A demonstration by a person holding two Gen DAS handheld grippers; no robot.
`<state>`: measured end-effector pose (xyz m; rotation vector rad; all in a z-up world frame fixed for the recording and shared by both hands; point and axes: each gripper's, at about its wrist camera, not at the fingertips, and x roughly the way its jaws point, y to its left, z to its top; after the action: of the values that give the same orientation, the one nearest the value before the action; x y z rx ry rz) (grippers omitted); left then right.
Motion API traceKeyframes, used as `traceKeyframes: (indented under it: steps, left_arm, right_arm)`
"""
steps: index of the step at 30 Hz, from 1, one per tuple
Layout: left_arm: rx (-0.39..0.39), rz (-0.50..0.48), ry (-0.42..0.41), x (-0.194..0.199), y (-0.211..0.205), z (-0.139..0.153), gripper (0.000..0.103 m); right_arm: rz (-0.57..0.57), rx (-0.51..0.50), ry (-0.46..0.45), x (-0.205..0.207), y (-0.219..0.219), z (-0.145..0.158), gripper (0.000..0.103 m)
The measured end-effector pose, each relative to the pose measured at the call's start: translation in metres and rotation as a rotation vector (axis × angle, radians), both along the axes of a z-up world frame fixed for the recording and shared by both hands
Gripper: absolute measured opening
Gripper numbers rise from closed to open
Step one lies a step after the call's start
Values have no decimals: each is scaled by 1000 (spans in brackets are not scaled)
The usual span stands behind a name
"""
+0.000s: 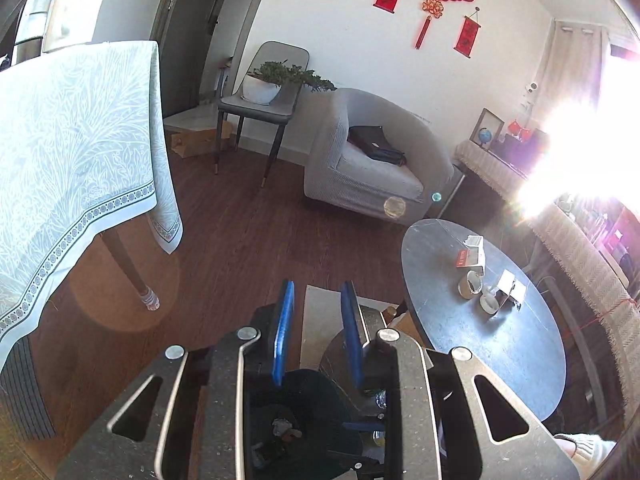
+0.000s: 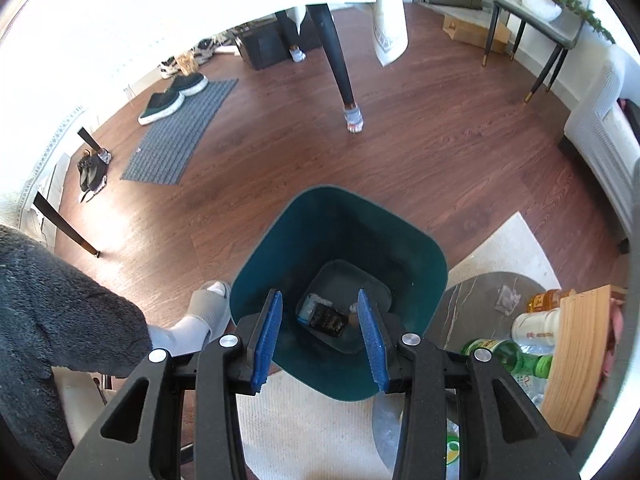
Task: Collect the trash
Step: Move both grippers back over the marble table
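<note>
In the right wrist view a dark teal bin (image 2: 340, 236) stands on the floor directly under my right gripper (image 2: 319, 294). Its blue pads (image 2: 266, 340) stand apart with nothing between them. At the bottom of the bin lie a dark packet (image 2: 328, 318) and a few smaller scraps. My left gripper (image 1: 318, 286) is open and empty, held above the same bin (image 1: 308, 408), which shows dark between its arms. To its right, a round dark table (image 1: 500, 340) carries a white and red carton (image 1: 472, 256), a tape roll (image 1: 469, 285), a small white cup (image 1: 490, 303) and a small box (image 1: 510, 286).
A cloth-covered table (image 1: 80, 140) rises at the left, its leg (image 2: 340, 72) on the wood floor. An armchair (image 1: 372, 160) and a chair with a plant (image 1: 260, 88) stand at the back. Bottles (image 2: 504, 354) lie by a low marble table (image 2: 472, 300). A person's slippered foot (image 2: 208, 308) is beside the bin.
</note>
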<state>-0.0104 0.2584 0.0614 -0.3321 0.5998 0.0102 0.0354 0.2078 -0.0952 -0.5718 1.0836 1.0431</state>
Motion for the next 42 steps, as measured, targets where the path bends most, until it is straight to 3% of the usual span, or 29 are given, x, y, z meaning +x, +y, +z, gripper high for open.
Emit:
traceKeyframes:
  steps: [4, 15, 30, 42]
  left_arm:
    - [11, -8, -22, 5, -10, 6, 25]
    - [44, -67, -41, 23, -51, 10, 25]
    - [38, -158, -33, 57, -111, 4, 29]
    - [91, -260, 31, 86, -162, -18, 45]
  right_arm:
    - [-4, 82, 6, 0, -10, 29, 40]
    - [-99, 213, -104, 14, -62, 87, 40]
    - [-290, 249, -223, 54, -162, 115, 40]
    - [-404, 282, -306, 75, -225, 119, 40]
